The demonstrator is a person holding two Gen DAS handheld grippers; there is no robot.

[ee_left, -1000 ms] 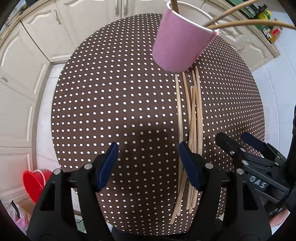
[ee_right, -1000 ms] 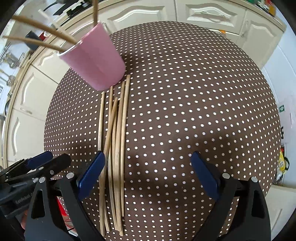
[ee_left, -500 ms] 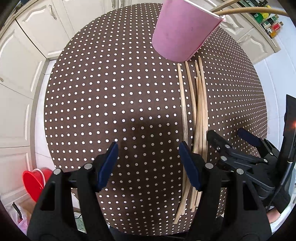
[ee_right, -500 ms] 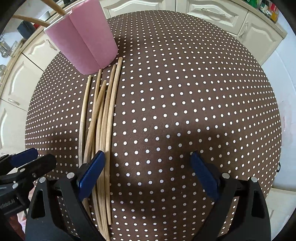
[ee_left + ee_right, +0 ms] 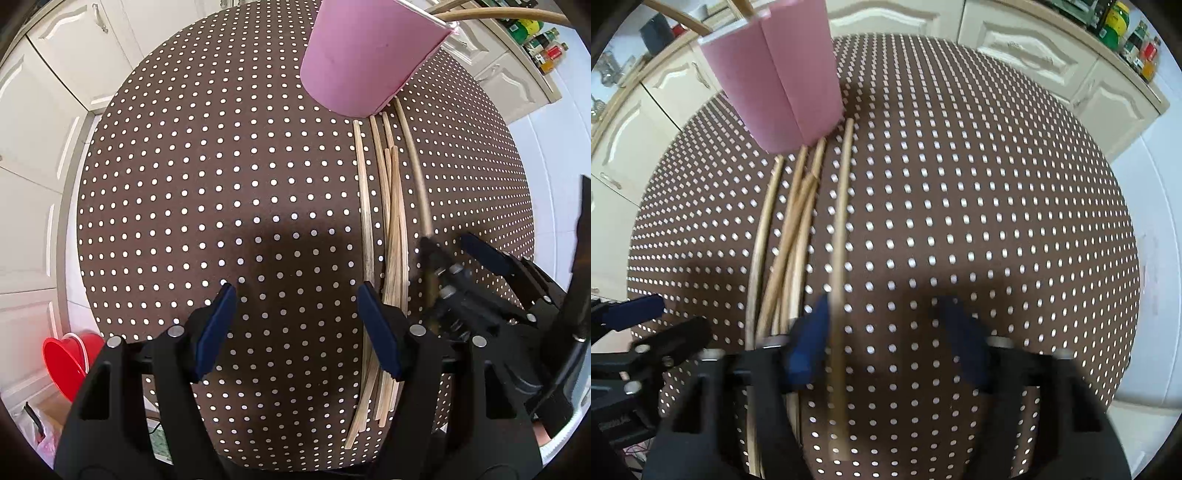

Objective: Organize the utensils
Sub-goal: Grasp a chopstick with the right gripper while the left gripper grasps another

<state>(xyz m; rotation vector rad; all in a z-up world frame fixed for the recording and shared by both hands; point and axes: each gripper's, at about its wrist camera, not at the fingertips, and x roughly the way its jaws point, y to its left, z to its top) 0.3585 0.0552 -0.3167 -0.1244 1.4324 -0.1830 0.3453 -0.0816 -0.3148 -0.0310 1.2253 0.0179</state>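
My right claw (image 5: 886, 332) is closing around one chopstick (image 5: 839, 236) (the one lying apart, at 1 o'clock from the pile (image 5: 790, 236)) so it lifts alone. The pink cup (image 5: 779, 74) waits at 11 o'clock on the table (image 5: 997, 221). My left claw (image 5: 295, 328) hangs open, empty.

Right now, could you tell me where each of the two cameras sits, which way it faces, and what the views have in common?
Left wrist: sits on the left gripper, looking steeply down at the dotted tablecloth; its own open blue-padded fingers show, with the right gripper at right.
Right wrist: sits on the right gripper, also facing steeply down; its jaws are closing with one chopstick between them, and the left gripper shows at left.
Shared: the pink cup, the loose chopsticks and the tablecloth.
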